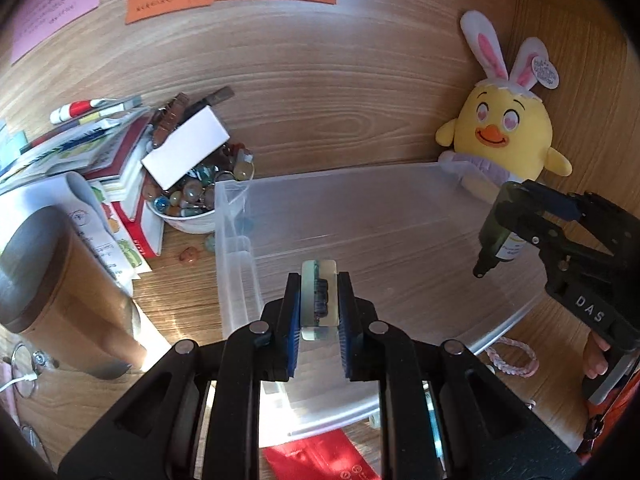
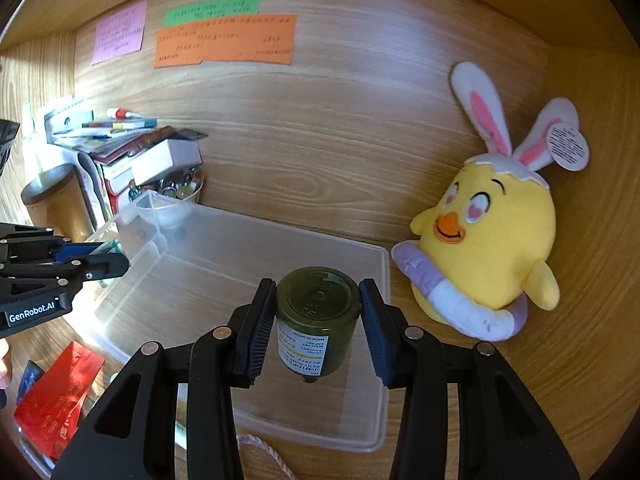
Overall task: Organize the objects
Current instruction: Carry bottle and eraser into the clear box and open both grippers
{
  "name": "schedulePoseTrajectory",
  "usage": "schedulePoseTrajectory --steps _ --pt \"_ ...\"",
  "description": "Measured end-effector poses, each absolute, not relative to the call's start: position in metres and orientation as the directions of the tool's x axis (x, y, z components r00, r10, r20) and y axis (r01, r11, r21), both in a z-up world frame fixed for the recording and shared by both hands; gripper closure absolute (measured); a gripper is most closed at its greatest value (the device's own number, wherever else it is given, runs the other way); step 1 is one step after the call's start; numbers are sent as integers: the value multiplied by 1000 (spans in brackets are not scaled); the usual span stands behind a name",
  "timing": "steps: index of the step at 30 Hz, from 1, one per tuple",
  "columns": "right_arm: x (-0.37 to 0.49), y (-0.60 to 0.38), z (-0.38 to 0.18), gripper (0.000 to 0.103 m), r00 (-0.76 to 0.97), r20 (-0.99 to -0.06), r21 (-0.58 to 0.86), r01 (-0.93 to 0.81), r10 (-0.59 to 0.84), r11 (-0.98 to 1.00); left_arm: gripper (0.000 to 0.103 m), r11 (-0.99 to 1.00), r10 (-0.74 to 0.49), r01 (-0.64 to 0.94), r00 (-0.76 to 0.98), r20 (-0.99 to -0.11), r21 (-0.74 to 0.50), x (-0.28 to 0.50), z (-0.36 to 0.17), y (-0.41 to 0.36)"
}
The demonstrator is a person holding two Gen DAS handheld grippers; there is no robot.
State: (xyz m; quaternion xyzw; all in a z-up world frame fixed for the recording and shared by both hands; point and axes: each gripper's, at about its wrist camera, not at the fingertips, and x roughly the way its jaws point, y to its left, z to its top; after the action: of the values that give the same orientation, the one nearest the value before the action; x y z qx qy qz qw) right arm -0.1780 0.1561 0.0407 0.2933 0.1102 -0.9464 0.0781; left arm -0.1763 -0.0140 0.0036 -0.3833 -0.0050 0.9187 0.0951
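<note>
My left gripper [image 1: 319,292] is shut on a small flat clear case [image 1: 318,304] with a dark strip inside, held above a clear plastic bin [image 1: 236,216]. My right gripper [image 2: 318,312] is shut on a dark green bottle [image 2: 314,320] with a white label, held over the same bin [image 2: 376,360]. In the left wrist view the right gripper [image 1: 532,220] and its bottle [image 1: 498,236] hang at the bin's right side. In the right wrist view the left gripper [image 2: 108,258] shows at the bin's left edge.
A yellow chick plush [image 1: 508,136] with bunny ears leans in the corner [image 2: 488,240]. A bowl of glass marbles [image 1: 192,200], a stack of books [image 1: 100,148], a brown cup [image 1: 60,280], a red packet [image 2: 56,392] and a pink cord [image 1: 512,356] surround the bin.
</note>
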Motion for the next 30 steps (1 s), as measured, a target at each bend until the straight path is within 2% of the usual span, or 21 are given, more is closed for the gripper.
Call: schedulePoseTrajectory --steps 13,15,16,20,25,27,30 --pt "-186 147 30 64 -789 -597 -113 265 -148 -958 87 -977 202 -194 -683 -702 -92 -181 1 -13" --pt "-184 144 30 63 -788 -598 -120 271 -148 -955 84 -977 201 -190 -685 -701 -95 -180 3 -14" --pt "-183 143 30 60 -788 -598 -127 275 -148 -953 82 -978 200 -187 -688 -697 -96 -178 5 -15" --pt "-177 141 34 41 -790 -590 -125 291 -165 -949 60 -981 186 -180 -720 -668 -79 -169 17 -15" --pt "-165 145 45 32 -799 -572 -114 303 -187 -946 35 -979 178 -199 -759 -626 -37 -151 34 -13" --pt "-160 147 49 31 -800 -568 -108 304 -193 -946 19 -980 167 -197 -773 -612 -19 -142 39 -12" --pt "-152 152 55 23 -806 -558 -100 300 -197 -949 6 -981 156 -195 -793 -589 2 -127 45 -12"
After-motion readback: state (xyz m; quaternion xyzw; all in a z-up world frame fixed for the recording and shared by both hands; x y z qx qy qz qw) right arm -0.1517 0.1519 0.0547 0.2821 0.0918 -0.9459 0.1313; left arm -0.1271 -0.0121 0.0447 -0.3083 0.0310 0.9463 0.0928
